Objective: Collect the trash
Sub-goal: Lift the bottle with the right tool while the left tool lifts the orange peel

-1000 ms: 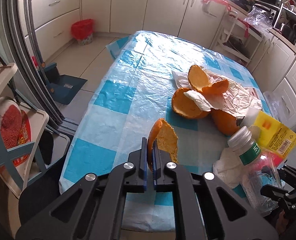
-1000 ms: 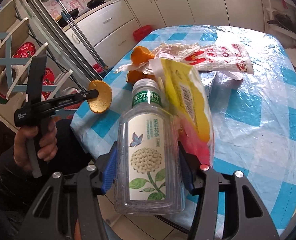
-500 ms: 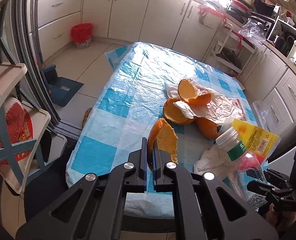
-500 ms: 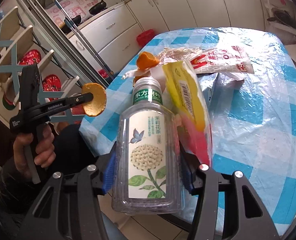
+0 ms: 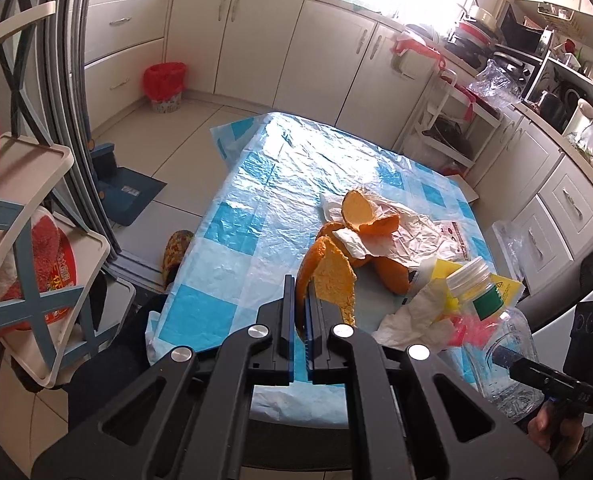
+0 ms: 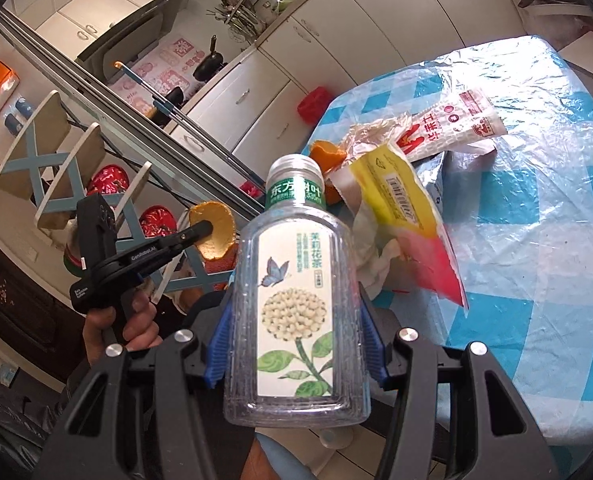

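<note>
My left gripper (image 5: 301, 300) is shut on a piece of orange peel (image 5: 334, 280) and holds it in the air off the near edge of the table (image 5: 256, 208). It also shows in the right wrist view (image 6: 204, 230) with the peel (image 6: 216, 236). My right gripper (image 6: 294, 340) is shut on an empty clear tea bottle (image 6: 296, 300) with a green label band, seen in the left wrist view (image 5: 496, 332) too. More orange peels (image 5: 360, 216), crumpled paper (image 5: 412, 236), a tissue (image 5: 412, 316) and a yellow wrapper (image 6: 408, 200) lie on the table.
A red-lined bin (image 5: 163, 86) stands on the floor by the far cabinets. A blue dustpan (image 5: 128, 192) sits left of the table. A white and blue rack (image 5: 28, 240) stands at the left. A white and red snack bag (image 6: 452, 124) lies on the table.
Both grippers have lifted and drawn back from the table with their loads; the table now looks farther and lower in both views. The peel and bottle stay gripped.
</note>
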`<state>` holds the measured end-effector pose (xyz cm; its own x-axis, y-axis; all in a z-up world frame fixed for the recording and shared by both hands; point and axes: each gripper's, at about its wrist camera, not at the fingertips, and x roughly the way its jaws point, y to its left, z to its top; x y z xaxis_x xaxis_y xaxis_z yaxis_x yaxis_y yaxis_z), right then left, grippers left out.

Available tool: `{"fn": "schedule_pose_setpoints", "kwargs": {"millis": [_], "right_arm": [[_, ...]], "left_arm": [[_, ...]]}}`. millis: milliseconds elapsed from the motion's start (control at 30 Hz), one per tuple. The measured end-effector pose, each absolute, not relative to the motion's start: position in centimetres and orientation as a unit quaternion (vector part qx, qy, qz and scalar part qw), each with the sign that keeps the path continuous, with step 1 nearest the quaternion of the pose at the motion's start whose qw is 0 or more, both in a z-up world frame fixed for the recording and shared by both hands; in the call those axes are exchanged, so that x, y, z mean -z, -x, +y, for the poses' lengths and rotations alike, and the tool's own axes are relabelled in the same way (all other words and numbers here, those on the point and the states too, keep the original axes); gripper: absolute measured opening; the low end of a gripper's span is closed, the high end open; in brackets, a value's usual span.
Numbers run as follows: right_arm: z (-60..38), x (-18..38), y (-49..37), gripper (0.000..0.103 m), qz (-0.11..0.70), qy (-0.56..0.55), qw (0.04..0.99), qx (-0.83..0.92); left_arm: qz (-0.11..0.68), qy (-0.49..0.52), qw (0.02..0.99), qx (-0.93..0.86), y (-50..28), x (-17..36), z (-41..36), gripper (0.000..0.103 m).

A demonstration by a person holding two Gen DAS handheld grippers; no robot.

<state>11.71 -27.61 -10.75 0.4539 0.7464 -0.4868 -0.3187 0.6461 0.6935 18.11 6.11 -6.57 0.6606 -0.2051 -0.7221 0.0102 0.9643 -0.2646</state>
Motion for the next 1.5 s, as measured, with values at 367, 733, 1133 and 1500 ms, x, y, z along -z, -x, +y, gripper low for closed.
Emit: {"fn": "schedule_pose_setpoints", "kwargs": {"millis": [367, 733, 1133, 1500], "right_arm": [[-28.7, 9.9, -10.9, 0.054, 0.385, -0.304, 0.806, -0.332], [-29.5, 9.0, -10.1, 0.054, 0.368, -0.324, 0.808, -0.328], [-31.0, 8.4, -9.7, 0.054, 0.349, -0.349, 0.808, -0.321], [-35.6, 6.9, -8.7, 0.054, 0.32, -0.357, 0.83, -0.283]], "left_arm": [[0.392, 0.125, 0.909, 0.07, -17.0, 5.0, 6.1, 0.004], [0.377, 0.128, 0.914, 0.076, -16.2, 3.5, 6.1, 0.004], [0.363, 0.129, 0.918, 0.089, -15.5, 2.2, 5.5, 0.004], [0.356, 0.114, 0.918, 0.129, -15.4, 0.6, 1.4, 0.004]]}}
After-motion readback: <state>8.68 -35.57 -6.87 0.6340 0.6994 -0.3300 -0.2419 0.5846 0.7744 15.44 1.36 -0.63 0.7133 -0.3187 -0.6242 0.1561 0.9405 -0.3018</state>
